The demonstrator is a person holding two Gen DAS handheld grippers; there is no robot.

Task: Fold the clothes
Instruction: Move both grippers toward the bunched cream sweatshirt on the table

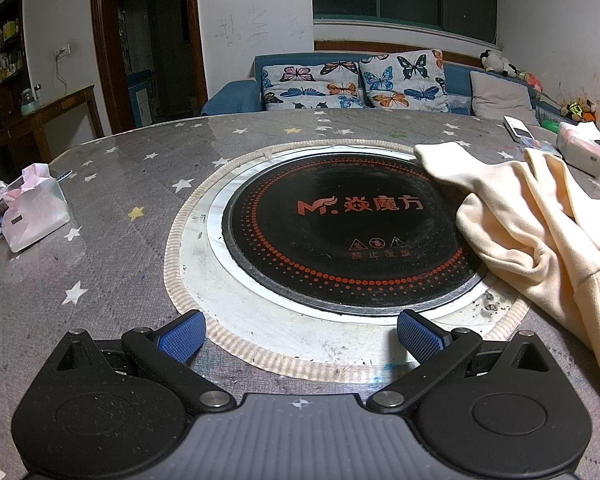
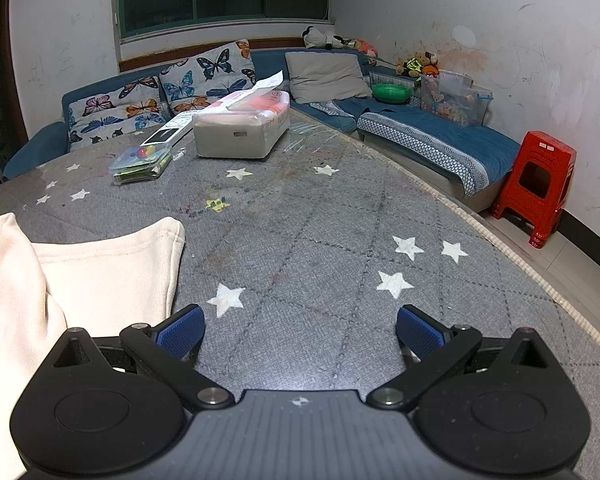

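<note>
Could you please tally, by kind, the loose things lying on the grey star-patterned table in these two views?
Cream fabric garment: 1
White and pink soft tissue pack: 1
Clear plastic box of small colourful items: 1
White remote control: 1
Pale pink gift bag: 1
Total: 5

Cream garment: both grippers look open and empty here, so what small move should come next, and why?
Probably bring the right gripper left onto the near hem of the cream garment. Its jaws stand wide with only the grey table cover between them, and the cloth lies crumpled right beside its left finger. The left gripper hangs open over the round cooktop, farther off.
</note>
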